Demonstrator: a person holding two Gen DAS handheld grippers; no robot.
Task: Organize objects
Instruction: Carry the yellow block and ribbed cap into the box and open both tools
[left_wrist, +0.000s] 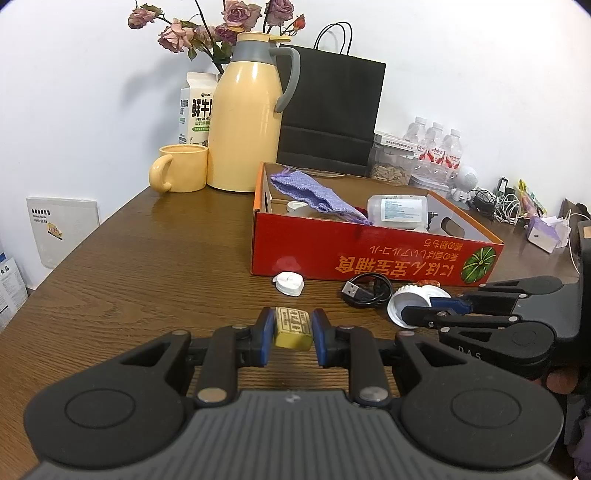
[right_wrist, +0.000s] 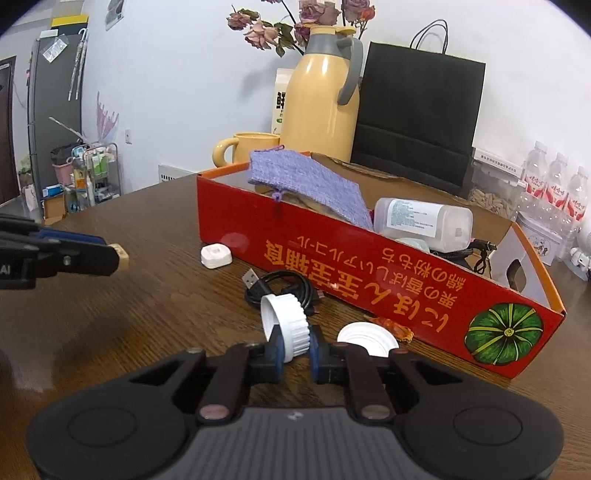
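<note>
My left gripper (left_wrist: 293, 328) is shut on a small yellow block (left_wrist: 293, 328), held just above the wooden table (left_wrist: 147, 266); it also shows in the right wrist view (right_wrist: 122, 257). My right gripper (right_wrist: 295, 341) is shut on a white ribbed lid (right_wrist: 286, 325), also seen in the left wrist view (left_wrist: 410, 306). The red cardboard box (left_wrist: 369, 258) (right_wrist: 369, 280) stands behind both and holds a purple knitted cloth (right_wrist: 310, 181) and a clear bottle (right_wrist: 424, 221).
On the table in front of the box lie a small white case (right_wrist: 216, 256), a coiled black USB cable (right_wrist: 284, 284), another white lid (right_wrist: 367, 338) and an orange wrapper (right_wrist: 395, 326). A yellow jug (left_wrist: 247, 118), mug (left_wrist: 181, 168), milk carton, black bag and water bottles stand behind.
</note>
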